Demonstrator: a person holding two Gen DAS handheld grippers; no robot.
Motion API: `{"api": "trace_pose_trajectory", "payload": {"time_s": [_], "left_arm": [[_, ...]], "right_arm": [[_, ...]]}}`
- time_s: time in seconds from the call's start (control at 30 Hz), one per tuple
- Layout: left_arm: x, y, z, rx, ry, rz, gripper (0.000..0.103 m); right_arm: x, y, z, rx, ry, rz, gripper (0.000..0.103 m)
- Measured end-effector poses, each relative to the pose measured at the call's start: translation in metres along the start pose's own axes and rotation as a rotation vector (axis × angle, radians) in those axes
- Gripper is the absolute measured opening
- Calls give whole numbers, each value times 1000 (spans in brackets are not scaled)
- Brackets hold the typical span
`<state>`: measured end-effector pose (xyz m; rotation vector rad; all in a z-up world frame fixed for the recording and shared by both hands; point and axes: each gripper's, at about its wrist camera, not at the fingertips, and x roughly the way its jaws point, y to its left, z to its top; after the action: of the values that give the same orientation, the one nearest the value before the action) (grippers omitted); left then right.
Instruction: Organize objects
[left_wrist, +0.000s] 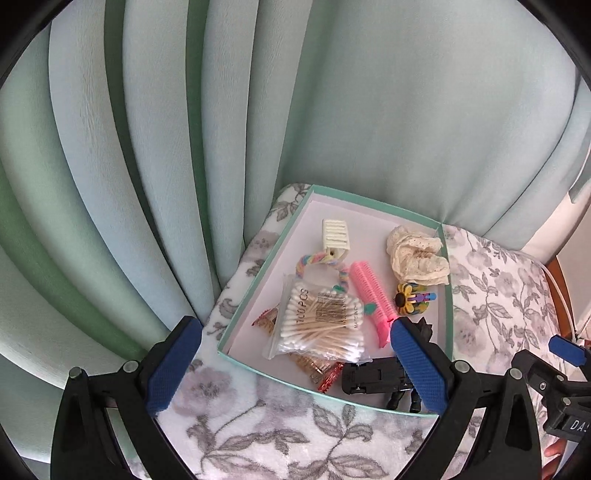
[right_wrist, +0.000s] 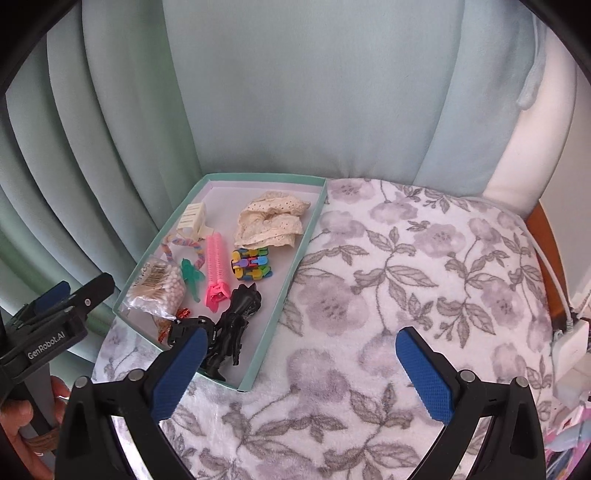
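Note:
A shallow teal-rimmed box (left_wrist: 264, 254) (right_wrist: 314, 221) lies on a floral blanket. Inside it are a bag of cotton swabs (left_wrist: 317, 321) (right_wrist: 157, 288), a pink comb clip (left_wrist: 371, 299) (right_wrist: 216, 269), a cream lace cloth (left_wrist: 417, 254) (right_wrist: 271, 218), a cream claw clip (left_wrist: 335, 234) (right_wrist: 192, 218), a rainbow braided ring (left_wrist: 310, 260) (right_wrist: 184, 245), a colourful link toy (left_wrist: 415, 299) (right_wrist: 251, 264) and a black toy figure (left_wrist: 373, 376) (right_wrist: 236, 321). My left gripper (left_wrist: 295, 369) hangs open over the box's near edge, holding nothing. My right gripper (right_wrist: 301, 369) is open above the blanket, right of the box.
Pale green curtains (left_wrist: 184, 147) (right_wrist: 295, 92) hang close behind the box. The floral blanket (left_wrist: 280, 435) (right_wrist: 424, 277) spreads to the right. A wooden edge (right_wrist: 543, 251) and white cable run along the far right. A hand (right_wrist: 22, 424) holds the left gripper's handle.

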<state>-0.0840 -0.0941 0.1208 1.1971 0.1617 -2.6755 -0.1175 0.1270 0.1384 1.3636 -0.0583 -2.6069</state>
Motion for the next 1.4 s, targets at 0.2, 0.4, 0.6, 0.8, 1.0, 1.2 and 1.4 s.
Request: {"api": "trace_pose_trajectory", "payload": {"time_s": [0.2, 0.4, 0.6, 0.8, 1.0, 1.2, 1.4], "left_arm": [[-32, -11, 11, 119, -51, 39, 102], [-47, -16, -9, 105, 5, -13, 102], [-42, -31, -58, 76, 91, -69, 102], [-31, -40, -96, 55, 153, -106, 102], [-17, -49, -123, 66, 194, -117, 102], [-1, -53, -145, 110, 219, -95, 102], [9, -51, -158, 131, 226, -84, 102]], "right_arm": [[-31, -17, -5, 10, -34, -35, 103], [-47, -35, -26, 42, -30, -74, 103], [-47, -52, -63, 99, 6, -89, 103], [-37, -61, -100, 131, 56, -94, 103], [-24, -68, -130, 171, 98, -97, 103], [-9, -71, -152, 182, 140, -105, 103], [0, -76, -164, 196, 150, -118, 103]]}}
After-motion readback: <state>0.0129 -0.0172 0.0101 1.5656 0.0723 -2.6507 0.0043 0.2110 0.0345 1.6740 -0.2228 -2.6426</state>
